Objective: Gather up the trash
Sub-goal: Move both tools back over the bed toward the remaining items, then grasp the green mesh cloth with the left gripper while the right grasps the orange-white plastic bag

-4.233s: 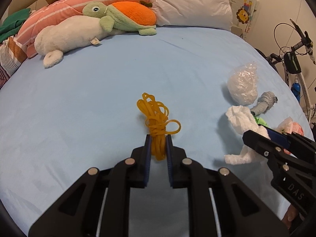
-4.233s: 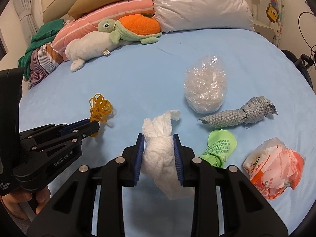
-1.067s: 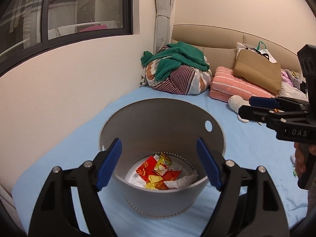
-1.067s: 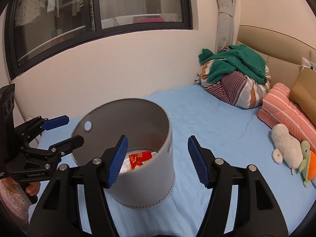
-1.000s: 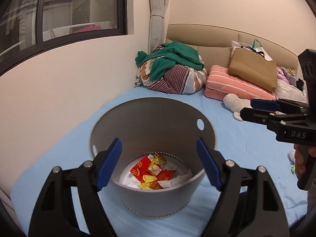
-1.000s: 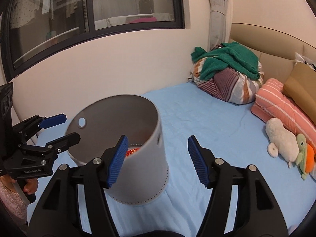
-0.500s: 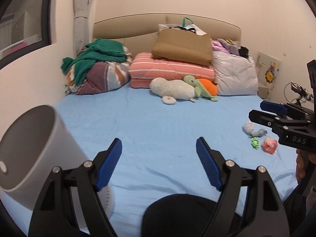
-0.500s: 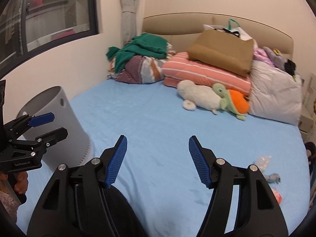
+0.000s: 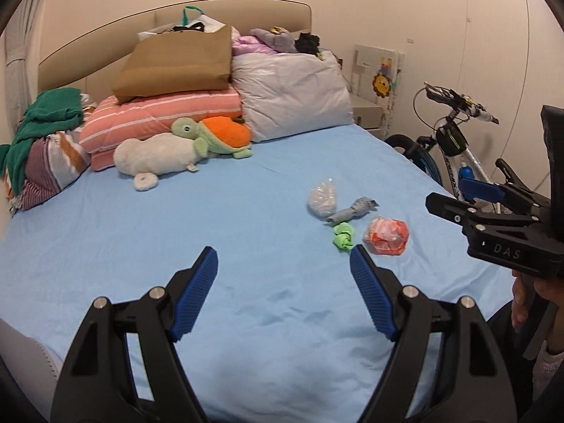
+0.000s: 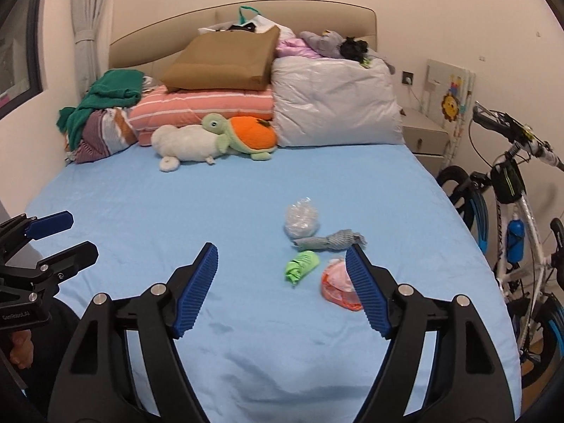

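Several pieces of trash lie together on the blue bed: a clear crumpled plastic ball [image 9: 322, 198] [image 10: 301, 221], a grey net twist [image 9: 352, 210] [image 10: 328, 240], a green wad [image 9: 343, 235] [image 10: 301, 265] and an orange-white wrapper [image 9: 387, 235] [image 10: 335, 283]. My left gripper [image 9: 282, 275] is open and empty, well short of the trash. My right gripper [image 10: 280, 269] is open and empty, also above the sheet; its right finger hides part of the orange wrapper. The grey bin rim [image 9: 21, 356] shows only at the lower left of the left wrist view.
Plush toys [image 10: 215, 141], a striped pillow [image 10: 201, 109], a paper bag [image 10: 222, 60] and a white pillow [image 10: 335, 102] sit at the bed head. A bicycle [image 10: 511, 194] stands off the bed's right edge. A clothes pile [image 10: 98, 120] is at far left.
Both grippers swung away from the bin towards the bed head and came nearer the trash cluster, which now looks larger. Both stayed open and empty.
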A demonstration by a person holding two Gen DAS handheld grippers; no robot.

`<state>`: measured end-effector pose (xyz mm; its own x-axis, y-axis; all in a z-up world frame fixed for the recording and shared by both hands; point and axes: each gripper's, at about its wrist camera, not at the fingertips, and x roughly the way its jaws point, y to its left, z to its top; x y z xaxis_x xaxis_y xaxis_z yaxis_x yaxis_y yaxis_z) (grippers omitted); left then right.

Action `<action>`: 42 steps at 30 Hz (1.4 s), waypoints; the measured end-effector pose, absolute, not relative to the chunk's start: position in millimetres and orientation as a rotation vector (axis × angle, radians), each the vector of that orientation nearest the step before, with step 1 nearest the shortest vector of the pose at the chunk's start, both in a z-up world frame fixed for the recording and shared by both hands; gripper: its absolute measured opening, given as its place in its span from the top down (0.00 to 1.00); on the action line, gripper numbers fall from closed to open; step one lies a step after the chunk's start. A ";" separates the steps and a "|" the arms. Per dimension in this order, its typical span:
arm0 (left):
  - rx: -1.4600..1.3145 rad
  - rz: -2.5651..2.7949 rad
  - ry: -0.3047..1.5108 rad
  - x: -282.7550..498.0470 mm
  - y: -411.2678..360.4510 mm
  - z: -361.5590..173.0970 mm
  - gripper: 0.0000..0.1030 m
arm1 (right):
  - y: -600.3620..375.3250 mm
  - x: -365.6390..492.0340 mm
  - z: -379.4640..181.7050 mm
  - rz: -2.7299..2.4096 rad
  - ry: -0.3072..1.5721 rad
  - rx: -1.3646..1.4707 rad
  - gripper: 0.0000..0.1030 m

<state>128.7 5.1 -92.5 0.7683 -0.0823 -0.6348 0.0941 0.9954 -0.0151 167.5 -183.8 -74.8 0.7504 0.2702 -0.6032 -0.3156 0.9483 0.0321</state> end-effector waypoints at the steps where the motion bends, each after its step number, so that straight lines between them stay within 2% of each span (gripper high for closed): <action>1: 0.024 -0.110 0.698 136.8 -4.2 -97.3 0.25 | -192.9 172.8 -81.1 0.300 0.655 -0.067 0.28; 10: 0.051 -0.186 0.804 204.6 -53.4 -158.0 0.25 | -238.7 223.3 -139.8 0.224 0.755 -0.003 0.28; 19: 0.051 -0.233 0.875 253.2 -75.0 -215.6 0.25 | -241.6 257.8 -187.1 0.189 0.843 -0.001 0.28; 38: 0.091 -0.287 0.943 311.0 -92.6 -281.9 0.25 | -246.7 295.2 -224.9 0.155 0.921 0.005 0.28; 42: 0.099 -0.295 0.947 315.0 -95.2 -290.4 0.28 | -246.8 297.2 -232.0 0.163 0.953 0.014 0.28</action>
